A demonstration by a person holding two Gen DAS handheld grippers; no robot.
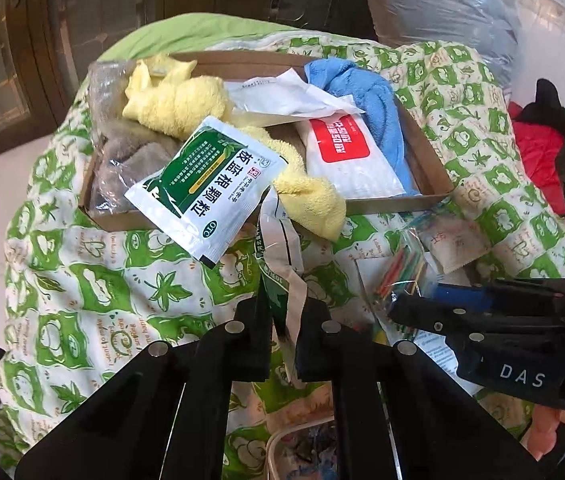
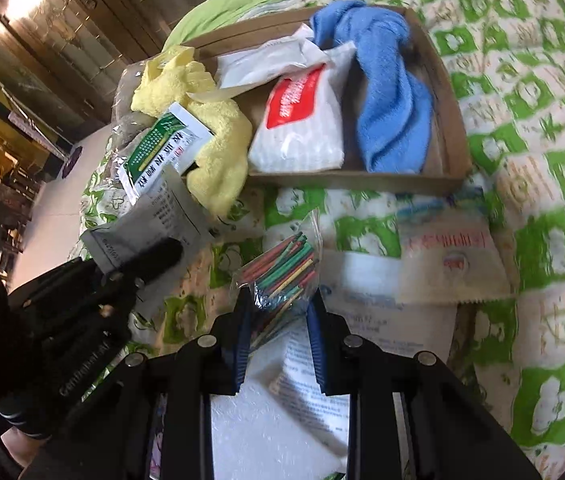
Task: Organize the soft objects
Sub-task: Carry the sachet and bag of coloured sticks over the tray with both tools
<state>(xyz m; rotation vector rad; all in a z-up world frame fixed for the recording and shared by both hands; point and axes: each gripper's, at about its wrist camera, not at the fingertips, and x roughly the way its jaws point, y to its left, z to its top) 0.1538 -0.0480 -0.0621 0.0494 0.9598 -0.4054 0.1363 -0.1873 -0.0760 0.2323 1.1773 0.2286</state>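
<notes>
My left gripper (image 1: 284,308) is shut on a green-and-white sachet (image 1: 282,248), held edge-on over the quilt; the right wrist view shows that sachet's (image 2: 150,220) grey printed back. My right gripper (image 2: 279,300), with blue pads, is shut on a clear bag of coloured sticks (image 2: 282,268) lying on the quilt. Beyond both stands a shallow cardboard box (image 1: 394,204) holding a yellow towel (image 1: 186,100), a blue towel (image 1: 370,96), a white pack with a red label (image 1: 346,160) and a grey cloth in plastic (image 1: 122,160). A second green sachet (image 1: 206,184) rests across the box's near rim.
The green-and-white patterned quilt (image 1: 82,280) covers a rounded bed. A beige sachet (image 2: 450,260) and a printed leaflet (image 2: 382,320) lie near the stick bag. A red garment (image 1: 538,152) sits at the right, a plastic-wrapped pillow (image 1: 442,8) behind, pale floor to the left.
</notes>
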